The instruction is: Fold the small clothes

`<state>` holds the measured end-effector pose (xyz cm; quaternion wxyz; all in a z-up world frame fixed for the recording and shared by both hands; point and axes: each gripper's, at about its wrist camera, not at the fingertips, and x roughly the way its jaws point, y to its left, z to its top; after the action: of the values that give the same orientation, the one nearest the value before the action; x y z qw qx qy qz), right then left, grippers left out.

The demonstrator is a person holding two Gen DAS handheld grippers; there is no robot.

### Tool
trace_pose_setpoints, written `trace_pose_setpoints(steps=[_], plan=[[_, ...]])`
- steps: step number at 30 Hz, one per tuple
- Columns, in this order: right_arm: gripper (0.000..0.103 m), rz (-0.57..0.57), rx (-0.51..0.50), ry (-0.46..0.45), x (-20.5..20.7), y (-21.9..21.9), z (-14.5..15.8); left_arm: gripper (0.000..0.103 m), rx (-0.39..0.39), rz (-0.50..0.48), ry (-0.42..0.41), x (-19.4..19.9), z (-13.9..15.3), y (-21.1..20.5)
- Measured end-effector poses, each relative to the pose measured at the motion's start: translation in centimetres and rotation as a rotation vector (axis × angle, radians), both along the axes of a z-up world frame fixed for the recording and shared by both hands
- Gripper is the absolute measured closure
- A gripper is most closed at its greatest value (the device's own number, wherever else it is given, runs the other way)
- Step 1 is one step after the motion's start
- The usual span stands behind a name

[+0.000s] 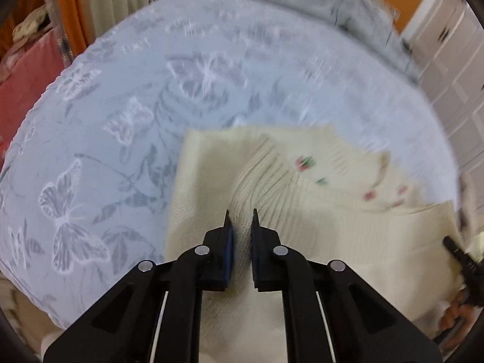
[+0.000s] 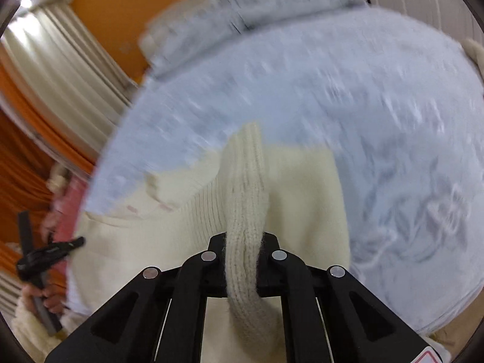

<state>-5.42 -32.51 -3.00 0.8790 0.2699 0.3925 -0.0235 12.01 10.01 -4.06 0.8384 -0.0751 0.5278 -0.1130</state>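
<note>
A small cream knit sweater (image 1: pixel 272 187) with little pink and green flowers lies on the pale blue butterfly bedspread (image 1: pixel 121 106). My left gripper (image 1: pixel 241 216) hovers just over its near ribbed part, jaws a narrow gap apart and empty. In the right wrist view my right gripper (image 2: pixel 243 239) is shut on a thick ribbed fold of the sweater (image 2: pixel 246 199), which rises between the fingers. The rest of the sweater (image 2: pixel 302 196) spreads on the bedspread (image 2: pixel 332 90) beyond. The left gripper shows at the left edge of the right wrist view (image 2: pixel 48 255).
A grey blanket (image 1: pixel 317 3) is bunched at the bed's far side. A pink cloth (image 1: pixel 27 84) lies left of the bed. Orange wall and white curtain (image 2: pixel 60 69) stand behind. White cabinets (image 1: pixel 453 60) are at the right.
</note>
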Motion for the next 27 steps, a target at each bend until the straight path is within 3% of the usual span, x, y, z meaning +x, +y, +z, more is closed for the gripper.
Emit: trace_pose_setpoints(steps=[2, 4, 7, 9, 13, 15, 16, 18, 21, 23, 27], plan=[[0.098, -0.001, 0.01, -0.096, -0.8, -0.2, 3.4, 0.095, -0.056, 0.024, -0.032, -0.6, 3.0, 1.2], [0.097, -0.015, 0.012, -0.15, -0.6, -0.8, 5.3, 0.095, -0.052, 0.041, -0.077, -0.2, 5.4, 1.8], [0.097, -0.043, 0.011, -0.119, 2.2, -2.3, 4.4, 0.094, 0.011, 0.045, -0.101, 2.4, 6.3, 1.2], [0.097, -0.073, 0.037, 0.008, 5.0, -3.6, 0.1, 0.094, 0.03, 0.037, -0.058, 4.3, 4.7, 0.3], [0.094, -0.079, 0.002, 0.269, 7.8, -3.7, -7.7, 0.093, 0.155, 0.021, 0.076, 7.2, -2.8, -2.6], [0.084, -0.106, -0.033, 0.244, 6.9, -3.3, -7.1, 0.088, 0.235, 0.022, 0.103, 6.9, -5.1, -3.3], [0.08, -0.135, -0.046, 0.211, 6.1, -3.1, -5.9, 0.088, 0.232, 0.03, 0.094, 6.4, -5.0, -3.2], [0.067, -0.154, -0.072, 0.155, 4.2, -2.3, -3.5, 0.077, 0.221, 0.045, 0.065, 4.8, -3.6, -2.5], [0.064, -0.095, -0.071, 0.07, 0.8, 1.0, -0.5, 0.066, 0.21, 0.054, -0.006, 1.7, -1.1, -1.9], [0.065, -0.021, -0.016, 0.047, -0.7, 4.1, -0.3, 0.066, 0.159, 0.053, -0.028, -1.4, 0.6, -2.1], [0.084, 0.235, 0.041, 0.075, -1.0, 13.9, -2.4, 0.066, 0.062, -0.012, -0.007, -5.6, 0.4, -4.4]])
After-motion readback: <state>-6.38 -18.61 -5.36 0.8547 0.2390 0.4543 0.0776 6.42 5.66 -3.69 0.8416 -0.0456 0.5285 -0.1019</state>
